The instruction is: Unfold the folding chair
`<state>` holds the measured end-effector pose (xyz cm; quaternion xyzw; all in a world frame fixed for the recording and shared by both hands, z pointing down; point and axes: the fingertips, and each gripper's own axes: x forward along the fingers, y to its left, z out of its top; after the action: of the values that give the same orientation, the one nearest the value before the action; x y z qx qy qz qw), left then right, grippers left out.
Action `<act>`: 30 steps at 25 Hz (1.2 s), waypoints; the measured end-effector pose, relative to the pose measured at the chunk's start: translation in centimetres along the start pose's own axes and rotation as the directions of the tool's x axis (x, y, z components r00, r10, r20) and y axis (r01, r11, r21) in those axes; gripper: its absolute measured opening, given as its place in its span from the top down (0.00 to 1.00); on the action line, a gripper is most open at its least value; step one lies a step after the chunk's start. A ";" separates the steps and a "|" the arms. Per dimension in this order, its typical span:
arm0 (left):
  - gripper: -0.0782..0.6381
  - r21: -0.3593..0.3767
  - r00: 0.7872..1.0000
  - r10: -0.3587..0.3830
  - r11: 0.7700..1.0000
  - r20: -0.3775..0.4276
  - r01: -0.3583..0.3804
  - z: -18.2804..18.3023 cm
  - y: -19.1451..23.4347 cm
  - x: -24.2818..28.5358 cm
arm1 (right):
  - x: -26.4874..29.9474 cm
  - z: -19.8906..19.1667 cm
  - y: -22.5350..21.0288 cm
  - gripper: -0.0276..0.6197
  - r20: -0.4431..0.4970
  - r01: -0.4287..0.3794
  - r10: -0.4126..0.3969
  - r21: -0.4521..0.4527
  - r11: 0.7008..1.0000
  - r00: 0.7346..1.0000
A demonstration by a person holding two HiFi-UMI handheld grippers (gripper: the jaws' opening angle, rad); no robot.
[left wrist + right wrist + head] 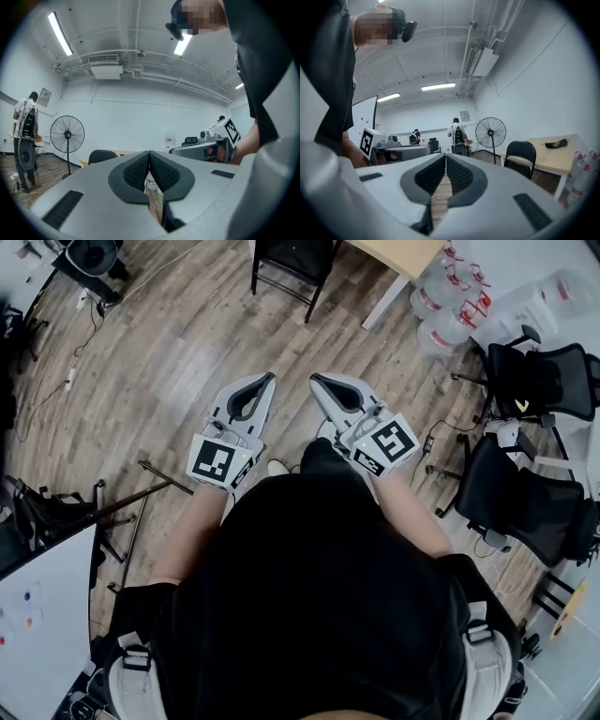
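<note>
A black chair [291, 261] stands on its legs at the far end of the wooden floor, beside a light wooden table [405, 253]. The same chair [520, 158] shows right of centre in the right gripper view, and its backrest [102, 156] shows in the left gripper view. My left gripper [265, 381] and right gripper [317, 381] are held side by side at waist height, pointing level towards the chair and well short of it. Both are shut with nothing between the pads; the left gripper [149, 155] and right gripper [445, 157] each show pads meeting.
Black office chairs [530, 381] [516, 498] and large water bottles [450, 296] crowd the right side. A tripod stand [141, 491] lies on the floor at left, near a white board [37, 615]. A pedestal fan [490, 132] and people [455, 133] are farther off.
</note>
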<state>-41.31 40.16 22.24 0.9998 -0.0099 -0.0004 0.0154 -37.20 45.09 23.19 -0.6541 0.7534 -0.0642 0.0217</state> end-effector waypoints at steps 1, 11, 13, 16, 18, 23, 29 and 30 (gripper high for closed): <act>0.90 0.001 1.000 -0.001 1.000 0.000 0.001 0.1 0.1 0.7 | 0.2 0.1 -0.8 0.95 0.001 0.003 -0.003 0.004 1.000 1.000; 0.70 0.009 0.999 0.017 1.000 -0.028 -0.017 -0.6 2.0 9.8 | 0.2 0.3 -12.2 0.77 -0.006 0.091 -0.090 0.049 0.995 0.996; 0.67 0.007 0.999 0.028 1.000 -0.033 -0.028 -0.7 2.6 11.9 | 0.2 0.6 -14.7 0.68 -0.002 0.101 -0.101 0.048 0.994 0.995; 0.61 -0.007 0.998 0.049 0.999 -0.038 -0.050 -0.9 3.5 15.1 | 0.2 1.1 -18.4 0.54 0.001 0.110 -0.110 0.041 0.993 0.994; 0.58 -0.006 0.997 0.061 0.998 -0.047 -0.061 -0.9 3.9 17.3 | 0.0 1.3 -20.7 0.51 0.000 0.111 -0.111 0.037 0.993 0.994; 0.54 0.004 0.994 0.081 0.997 -0.067 -0.081 -0.9 4.1 22.5 | -0.9 1.7 -26.2 0.47 0.001 0.106 -0.106 0.027 0.994 0.994; 0.48 0.006 0.989 0.123 0.992 -0.079 -0.123 -1.4 4.9 27.5 | -1.1 1.7 -31.6 0.32 -0.013 0.097 -0.097 0.009 0.995 0.995; 0.47 0.007 0.988 0.128 0.992 -0.081 -0.128 -1.5 5.0 28.2 | -1.2 1.6 -32.4 0.30 -0.018 0.094 -0.093 0.010 0.996 0.995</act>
<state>-13.19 34.69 23.86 0.9963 -0.0736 0.0415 0.0147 -5.03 41.72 25.60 -0.6879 0.7217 -0.0752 0.0157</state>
